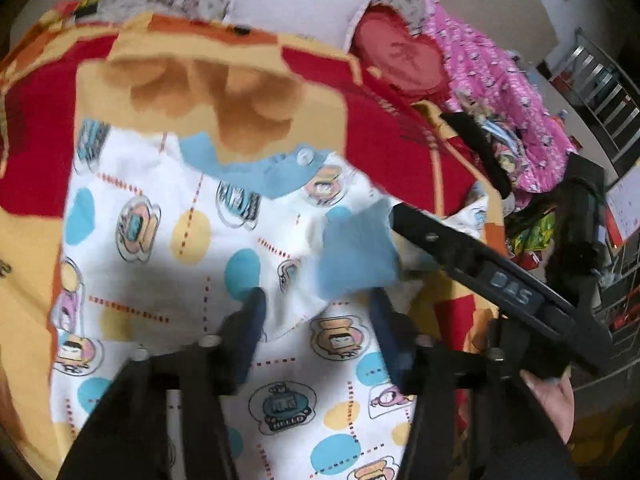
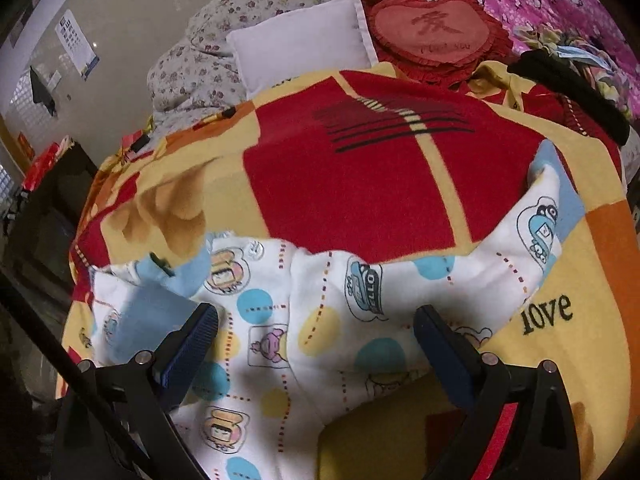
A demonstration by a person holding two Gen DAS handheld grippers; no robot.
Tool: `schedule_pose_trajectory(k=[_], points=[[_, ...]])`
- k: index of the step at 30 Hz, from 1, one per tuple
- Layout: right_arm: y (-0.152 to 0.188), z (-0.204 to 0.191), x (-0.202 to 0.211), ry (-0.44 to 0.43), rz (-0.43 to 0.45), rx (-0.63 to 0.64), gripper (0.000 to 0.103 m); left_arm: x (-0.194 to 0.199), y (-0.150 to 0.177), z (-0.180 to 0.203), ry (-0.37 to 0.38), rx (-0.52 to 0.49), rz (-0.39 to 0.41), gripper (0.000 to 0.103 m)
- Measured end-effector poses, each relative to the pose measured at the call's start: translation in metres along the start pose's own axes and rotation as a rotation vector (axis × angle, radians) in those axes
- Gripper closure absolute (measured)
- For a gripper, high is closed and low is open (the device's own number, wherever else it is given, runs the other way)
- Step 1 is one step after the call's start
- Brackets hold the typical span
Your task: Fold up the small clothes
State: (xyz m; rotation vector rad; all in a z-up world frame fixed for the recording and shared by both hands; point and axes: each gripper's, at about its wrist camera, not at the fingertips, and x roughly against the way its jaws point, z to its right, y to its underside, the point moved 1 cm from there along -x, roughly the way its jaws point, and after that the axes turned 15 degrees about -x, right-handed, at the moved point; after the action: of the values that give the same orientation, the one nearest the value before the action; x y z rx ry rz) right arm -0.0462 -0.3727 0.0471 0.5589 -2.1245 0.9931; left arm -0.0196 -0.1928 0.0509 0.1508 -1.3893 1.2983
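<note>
We've got the small printed baby garment [image 2: 320,320] spread flat on the patchwork blanket [image 2: 352,192] covering the bed, a sleeve [image 2: 540,216] reaching toward the right edge. Our left hand-held gripper [image 1: 316,316] hovers above it, jaws apart, nothing pinched; our right hand-held gripper [image 2: 316,332] likewise stands wide and empty.

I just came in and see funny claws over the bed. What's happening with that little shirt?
A person is folding a small white cartoon-print baby garment with blue trim spread on a red, yellow and orange fleece blanket. They hold a claw in each hand. The left claw and the right claw both hang open just above the cloth, gripping nothing. One blue-cuffed sleeve is folded in over the garment.
</note>
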Motion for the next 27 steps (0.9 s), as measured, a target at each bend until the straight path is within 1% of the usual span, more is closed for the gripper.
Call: schedule_pose_trajectory(k=[2, 4, 5, 7, 9, 10, 12, 14, 15, 16, 17, 18, 19, 20, 21, 22, 23, 25, 27], points=[[-0.001, -0.002, 0.003, -0.005, 0.003, 0.006, 0.003, 0.013, 0.001, 0.003, 0.004, -0.04, 0.01, 0.046], [-0.001, -0.003, 0.006, -0.016, -0.002, 0.009, 0.003, 0.027, 0.004, 0.001, -0.035, -0.08, 0.013, 0.046], [0.0, -0.003, 0.006, -0.023, -0.009, 0.009, 0.003, 0.035, 0.005, -0.002, -0.07, -0.099, 0.016, 0.046], [0.001, -0.002, 0.008, -0.038, -0.022, 0.004, 0.003, 0.047, 0.008, -0.012, -0.16, -0.121, 0.015, 0.04], [0.003, -0.002, 0.008, -0.049, -0.028, 0.008, 0.003, 0.056, 0.012, -0.026, -0.239, -0.118, 0.012, 0.039], [0.005, -0.004, 0.007, -0.048, -0.032, 0.017, 0.003, 0.058, 0.013, -0.033, -0.265, -0.111, 0.008, 0.039], [0.009, -0.007, 0.002, -0.039, -0.041, 0.043, 0.003, 0.056, 0.016, -0.046, -0.297, -0.091, -0.017, 0.039], [0.016, -0.013, -0.007, -0.012, -0.056, 0.09, 0.003, 0.05, 0.02, -0.058, -0.31, -0.07, -0.037, 0.039], [0.02, -0.015, -0.011, 0.007, -0.063, 0.112, 0.005, 0.047, 0.021, -0.063, -0.321, -0.058, -0.047, 0.039], [0.023, -0.017, -0.014, 0.025, -0.066, 0.14, 0.012, 0.044, 0.023, -0.068, -0.332, -0.046, -0.055, 0.039], [0.027, -0.02, -0.017, 0.043, -0.068, 0.17, 0.016, 0.041, 0.025, -0.073, -0.335, -0.034, -0.06, 0.039], [0.032, -0.023, -0.02, 0.071, -0.065, 0.21, 0.026, 0.038, 0.028, -0.078, -0.332, -0.02, -0.069, 0.039], [0.035, -0.024, -0.021, 0.09, -0.058, 0.235, 0.042, 0.035, 0.031, -0.082, -0.329, -0.003, -0.081, 0.039], [0.037, -0.025, -0.022, 0.106, -0.047, 0.261, 0.051, 0.033, 0.033, -0.084, -0.327, 0.008, -0.089, 0.039], [0.039, -0.027, -0.022, 0.106, -0.04, 0.279, 0.069, 0.033, 0.035, -0.087, -0.321, 0.02, -0.091, 0.039], [0.039, -0.027, -0.02, 0.083, -0.04, 0.277, 0.086, 0.035, 0.036, -0.089, -0.317, 0.029, -0.085, 0.039], [0.037, -0.027, -0.015, 0.04, -0.044, 0.259, 0.093, 0.039, 0.036, -0.09, -0.314, 0.04, -0.072, 0.039], [0.035, -0.029, -0.006, -0.012, -0.039, 0.246, 0.095, 0.05, 0.032, -0.092, -0.307, 0.054, -0.033, 0.039], [0.035, -0.036, 0.002, -0.015, -0.019, 0.279, 0.095, 0.058, 0.024, -0.094, -0.309, 0.056, -0.008, 0.037]])
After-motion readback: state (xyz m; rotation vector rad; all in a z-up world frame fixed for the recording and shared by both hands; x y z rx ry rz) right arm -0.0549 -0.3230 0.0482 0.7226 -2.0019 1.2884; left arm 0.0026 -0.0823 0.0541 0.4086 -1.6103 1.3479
